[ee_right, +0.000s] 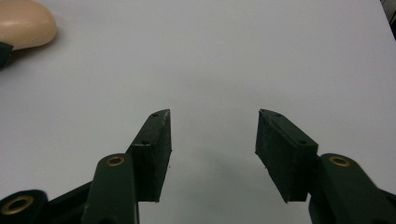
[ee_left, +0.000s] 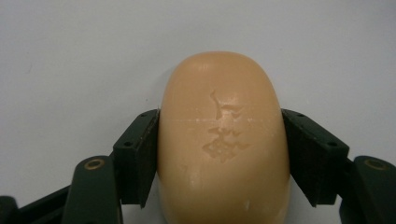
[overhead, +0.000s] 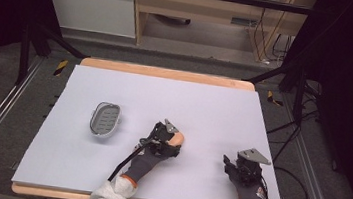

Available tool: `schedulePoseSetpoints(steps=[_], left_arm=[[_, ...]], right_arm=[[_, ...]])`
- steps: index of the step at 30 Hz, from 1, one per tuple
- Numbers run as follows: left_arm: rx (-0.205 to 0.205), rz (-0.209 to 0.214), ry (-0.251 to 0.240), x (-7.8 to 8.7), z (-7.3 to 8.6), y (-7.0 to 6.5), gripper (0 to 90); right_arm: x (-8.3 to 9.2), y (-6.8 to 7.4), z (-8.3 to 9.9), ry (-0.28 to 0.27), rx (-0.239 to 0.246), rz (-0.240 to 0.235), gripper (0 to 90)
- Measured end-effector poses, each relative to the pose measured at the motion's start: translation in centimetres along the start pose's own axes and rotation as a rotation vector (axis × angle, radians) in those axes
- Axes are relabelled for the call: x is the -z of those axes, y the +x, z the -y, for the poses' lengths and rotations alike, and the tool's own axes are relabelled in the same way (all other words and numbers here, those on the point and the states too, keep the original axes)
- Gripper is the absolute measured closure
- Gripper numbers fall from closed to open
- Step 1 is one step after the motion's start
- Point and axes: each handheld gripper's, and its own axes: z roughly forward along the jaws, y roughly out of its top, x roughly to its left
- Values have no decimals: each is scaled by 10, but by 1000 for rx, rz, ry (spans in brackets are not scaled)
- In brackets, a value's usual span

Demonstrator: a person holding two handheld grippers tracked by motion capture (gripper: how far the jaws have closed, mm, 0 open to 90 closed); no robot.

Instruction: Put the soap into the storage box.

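A peach-coloured bar of soap with a stamped mark lies on the white table, and both black pads of my left gripper press against its sides. From above, the soap pokes out past the left gripper near the table's middle. An end of the soap appears at the top left of the right gripper view. My right gripper rests open over bare table, nothing between its jaws; in the high view it sits near the front right. A grey oval soap dish with a slotted floor lies to the left.
The white table top has a wooden rim at back and front. Black cables trail from both grippers toward the front edge. Dark frame legs and floor cables stand beyond the table's right and left sides.
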Motion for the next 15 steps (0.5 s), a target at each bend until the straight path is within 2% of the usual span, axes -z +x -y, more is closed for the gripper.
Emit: schedulePoseSetpoints(steps=[15], left_arm=[[7, 7, -48, 28, -3, 5, 317]], right_arm=[[0, 0, 0, 0, 2, 2, 454]])
